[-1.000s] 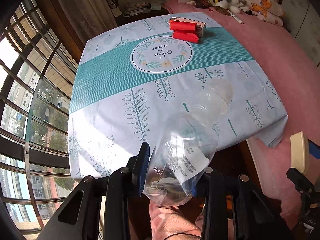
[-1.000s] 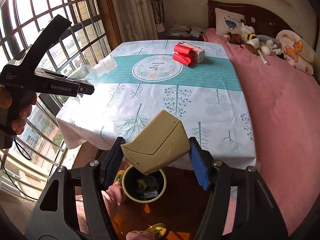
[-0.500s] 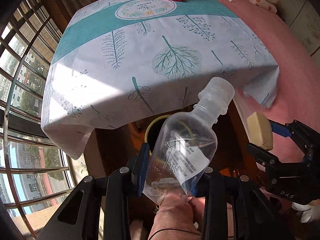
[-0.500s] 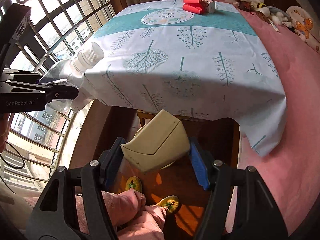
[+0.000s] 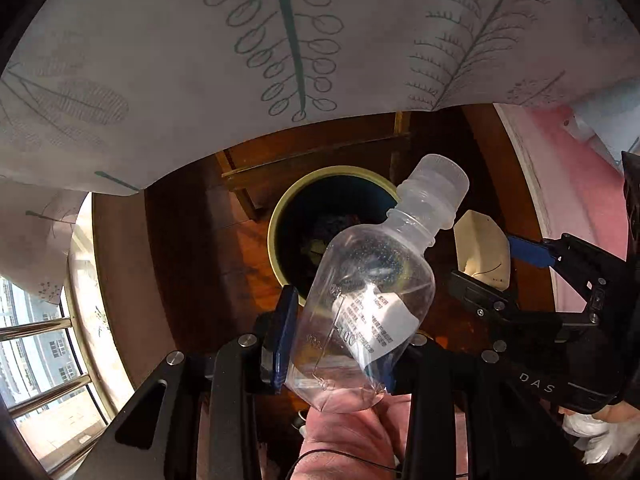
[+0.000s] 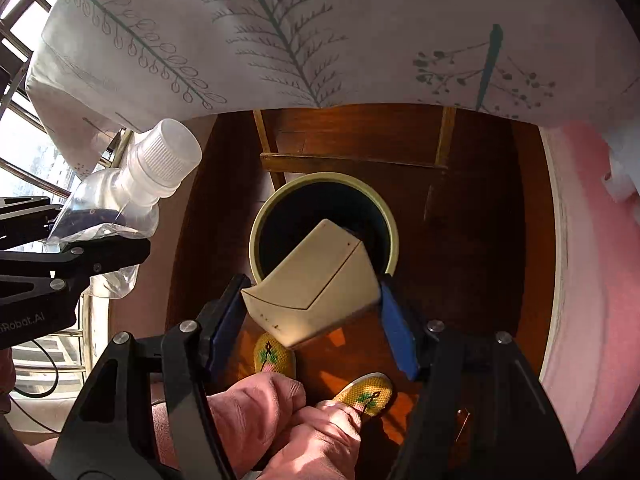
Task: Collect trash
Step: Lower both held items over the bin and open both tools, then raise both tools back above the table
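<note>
Our left gripper [image 5: 340,344] clamps the clear plastic bottle [image 5: 372,304], tilted over the trash bin [image 5: 276,220] on the floor; our right gripper [image 6: 312,320] pinches the cream carton [image 6: 316,280] above the bin's rim.

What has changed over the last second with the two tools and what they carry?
Both tools came down from table height to below the tablecloth edge, over the bin. The left tool brought the bottle over the rim; the right tool tipped the beige box toward the opening. Nothing was let go: both stay shut on their loads.
</note>
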Tool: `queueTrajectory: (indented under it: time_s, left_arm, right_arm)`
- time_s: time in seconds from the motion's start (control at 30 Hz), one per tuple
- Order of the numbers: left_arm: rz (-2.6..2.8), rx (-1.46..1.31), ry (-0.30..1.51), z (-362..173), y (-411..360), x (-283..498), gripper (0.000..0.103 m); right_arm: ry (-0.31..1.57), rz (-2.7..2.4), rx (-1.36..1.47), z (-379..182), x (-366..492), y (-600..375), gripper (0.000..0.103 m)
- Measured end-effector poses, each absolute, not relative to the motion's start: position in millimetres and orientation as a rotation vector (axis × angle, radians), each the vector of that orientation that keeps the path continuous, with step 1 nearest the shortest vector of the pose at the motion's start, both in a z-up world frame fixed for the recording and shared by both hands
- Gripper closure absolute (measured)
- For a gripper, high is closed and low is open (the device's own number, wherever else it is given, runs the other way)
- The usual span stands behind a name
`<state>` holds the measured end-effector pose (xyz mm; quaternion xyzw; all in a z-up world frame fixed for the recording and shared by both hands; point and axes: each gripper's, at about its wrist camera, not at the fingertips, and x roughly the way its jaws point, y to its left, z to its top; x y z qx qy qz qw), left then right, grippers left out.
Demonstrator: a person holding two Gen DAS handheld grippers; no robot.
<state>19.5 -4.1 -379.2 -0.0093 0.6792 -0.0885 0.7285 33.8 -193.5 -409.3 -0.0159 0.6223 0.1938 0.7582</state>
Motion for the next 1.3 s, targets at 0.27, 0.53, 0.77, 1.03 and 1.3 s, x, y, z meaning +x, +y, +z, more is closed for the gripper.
queueTrajectory:
  time_s: [0.27,0.53,0.77,1.03,1.3]
  left_arm:
    - [-0.213,-0.065,1.52,-464,-7,53,0.06]
    - [-0.136,-0.088,1.547,-484,15,56,0.015]
    - [-0.068,-0.078,1.533,-470,31,43,0.015]
    - [-0.039,-0.085,1.499,-404,47,25,0.015]
    - [-0.055,-0.104,1.413,-273,69,16,0.015]
  right_arm:
    - [1.401,0.412,-0.014,-498,62,-190,0.042]
    - [1.423,0.404,-0.005,-527,80,-181,0.041]
    - [1.416,0.401,0.004,-518,84,-166,0.032]
    - [1.402,0.381,0.052,-452,74,-166,0.032]
    - [1.346,0.371,0.117,-332,62,-170,0.032]
